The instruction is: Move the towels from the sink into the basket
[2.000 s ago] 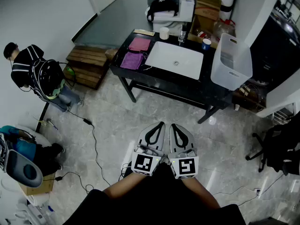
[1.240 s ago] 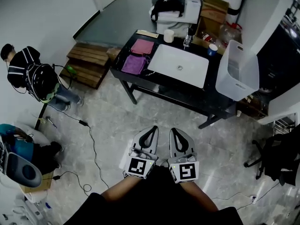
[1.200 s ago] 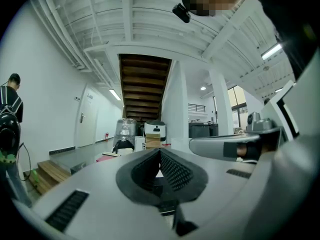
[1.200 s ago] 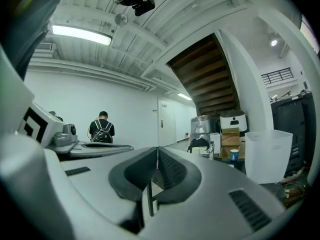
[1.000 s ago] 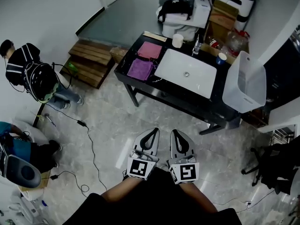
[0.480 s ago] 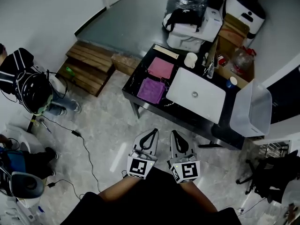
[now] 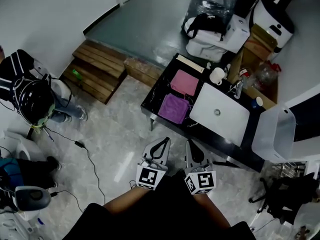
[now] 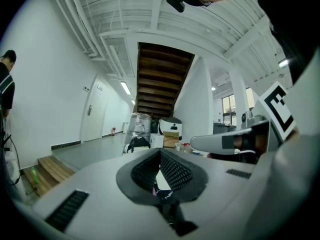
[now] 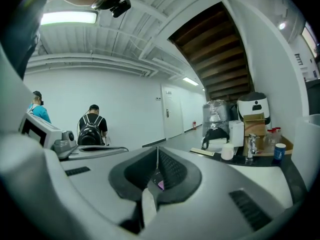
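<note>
Left gripper (image 7: 162,140) and right gripper (image 7: 190,143) are held closed and empty near the body, apparently for the approach. Two towels (image 7: 173,107) are laid on the counter (image 7: 154,98) beside the sink (image 7: 220,115), not in it.

The left forearm (image 7: 126,202) and right forearm (image 7: 214,210) reach forward from the near edge, carrying the left gripper (image 7: 161,142) and right gripper (image 7: 189,145) side by side, pointing roughly level, each with jaws closed together on nothing.

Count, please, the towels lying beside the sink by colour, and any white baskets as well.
Pink towel: 1
Purple towel: 1
White basket: 1
Total: 3
</note>
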Demonstrator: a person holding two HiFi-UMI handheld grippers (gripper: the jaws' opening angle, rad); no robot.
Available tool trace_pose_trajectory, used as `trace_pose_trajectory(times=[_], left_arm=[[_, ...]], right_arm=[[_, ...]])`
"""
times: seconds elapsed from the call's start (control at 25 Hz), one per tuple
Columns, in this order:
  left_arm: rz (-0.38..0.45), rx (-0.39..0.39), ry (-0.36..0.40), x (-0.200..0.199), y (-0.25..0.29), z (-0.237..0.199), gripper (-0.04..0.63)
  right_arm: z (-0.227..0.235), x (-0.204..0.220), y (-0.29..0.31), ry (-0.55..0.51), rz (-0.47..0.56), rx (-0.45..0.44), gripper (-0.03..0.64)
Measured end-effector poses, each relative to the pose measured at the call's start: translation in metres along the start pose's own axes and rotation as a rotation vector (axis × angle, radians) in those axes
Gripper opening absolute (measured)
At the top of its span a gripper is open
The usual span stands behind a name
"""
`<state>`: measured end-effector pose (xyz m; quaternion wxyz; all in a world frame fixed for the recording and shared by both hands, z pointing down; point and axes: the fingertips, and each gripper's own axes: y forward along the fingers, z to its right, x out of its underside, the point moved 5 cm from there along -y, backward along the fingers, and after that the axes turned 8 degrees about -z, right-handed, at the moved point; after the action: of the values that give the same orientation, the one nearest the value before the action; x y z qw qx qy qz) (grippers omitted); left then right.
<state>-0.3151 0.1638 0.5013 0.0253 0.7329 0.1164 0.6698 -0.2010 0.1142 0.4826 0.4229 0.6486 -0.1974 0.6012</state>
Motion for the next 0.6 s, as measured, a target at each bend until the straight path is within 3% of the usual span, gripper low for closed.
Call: trace_pose_trajectory(times=[0.16, 0.4, 0.6], left_arm=[[0.053, -0.038, -0.054, -0.004, 0.008, -0.017, 0.014], [0.027, -0.084, -0.03, -0.001, 0.032, -0.036, 0.014], [0.033, -0.168, -0.013, -0.01, 0.065, -0.059, 0.014]], right_arm=[[0.003, -0.001, 0.028, -0.012, -0.038, -0.025, 0.021], [0.015, 0.001, 0.069, 0.015, -0.045, -0.088, 0.021], [0.03, -0.006, 0.107, 0.033, -0.033, -0.179, 0.021]])
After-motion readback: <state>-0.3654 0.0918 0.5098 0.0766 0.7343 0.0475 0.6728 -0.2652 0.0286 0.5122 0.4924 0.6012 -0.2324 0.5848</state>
